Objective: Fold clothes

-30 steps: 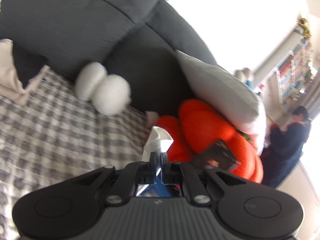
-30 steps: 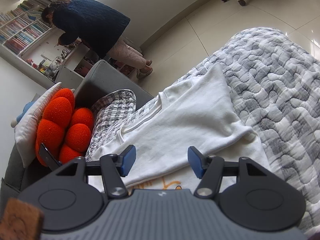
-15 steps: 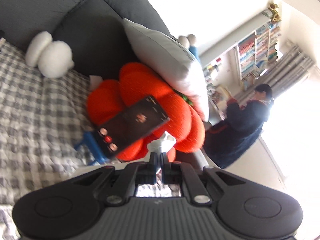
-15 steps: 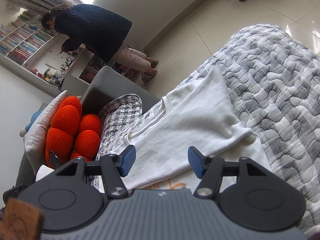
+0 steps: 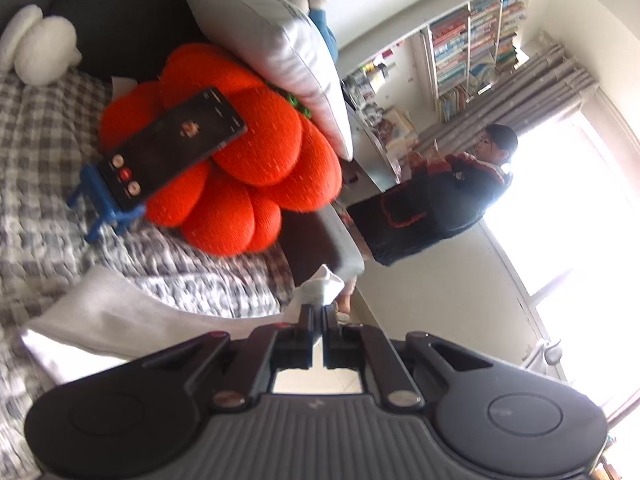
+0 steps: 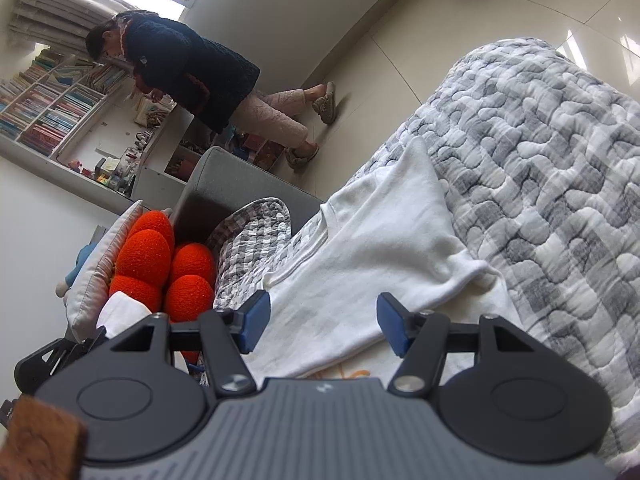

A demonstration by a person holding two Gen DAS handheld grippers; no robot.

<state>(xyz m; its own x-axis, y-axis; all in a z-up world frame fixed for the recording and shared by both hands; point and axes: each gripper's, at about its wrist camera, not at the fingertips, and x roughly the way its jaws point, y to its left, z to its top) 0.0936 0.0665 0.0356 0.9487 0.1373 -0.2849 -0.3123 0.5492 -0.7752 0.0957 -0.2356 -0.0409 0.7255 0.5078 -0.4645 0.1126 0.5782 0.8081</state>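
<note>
While our left gripper (image 5: pixel 318 312) stood low in the middle of its frame, we had its jaws pinched tight on a corner of the white garment (image 5: pixel 120 316), a tuft of cloth poking up above the fingertips. From that pinch the garment trailed to the lower left of the frame over the grey checked quilt (image 5: pixel 36 120). Above it, in the upper left, we saw an orange pumpkin cushion (image 5: pixel 256 152) with a black phone (image 5: pixel 172 148) leaning on it in a blue stand (image 5: pixel 96 216), and a pale pillow (image 5: pixel 272 40) behind.

Our right gripper (image 6: pixel 320 322) hung with its blue pads (image 6: pixel 256 316) apart, gripping nothing. The garment (image 6: pixel 368 252) lay spread just beyond them, mid-frame, on the quilt (image 6: pixel 540 160). At the upper left a person in a dark coat (image 6: pixel 188 68) bent toward a bookshelf (image 6: pixel 52 112).
</note>
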